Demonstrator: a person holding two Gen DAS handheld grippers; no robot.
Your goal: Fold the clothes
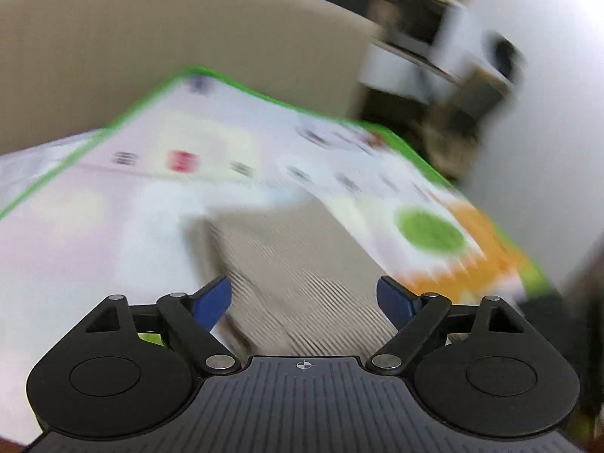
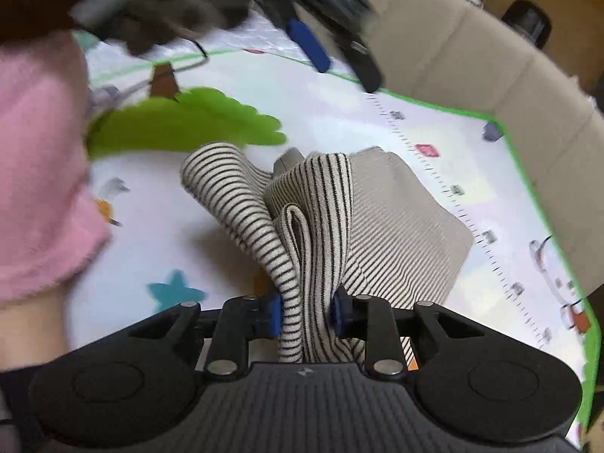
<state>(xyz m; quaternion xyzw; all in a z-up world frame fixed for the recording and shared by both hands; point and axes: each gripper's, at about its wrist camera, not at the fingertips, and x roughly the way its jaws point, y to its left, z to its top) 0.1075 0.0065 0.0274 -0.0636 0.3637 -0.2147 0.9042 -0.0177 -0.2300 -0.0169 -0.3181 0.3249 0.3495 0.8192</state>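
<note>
A cream garment with thin black stripes (image 2: 321, 204) lies bunched on a printed play mat (image 2: 339, 113). My right gripper (image 2: 306, 313) is shut on a gathered fold of it, and the cloth rises from the blue pads in loose folds. In the blurred left wrist view the same striped garment (image 1: 302, 264) spreads out on the mat (image 1: 113, 226) below my left gripper (image 1: 304, 298), which stands wide open with nothing between its blue fingertips. The left gripper also shows in the right wrist view as a blurred dark shape with a blue finger (image 2: 309, 45) above the mat's far side.
A beige sofa (image 1: 170, 37) curves round the mat's far edge and shows again as the sofa (image 2: 490, 68). A person's pink sleeve (image 2: 37, 170) fills the left of the right wrist view. Shelves and dark objects (image 1: 434, 45) stand beyond the sofa.
</note>
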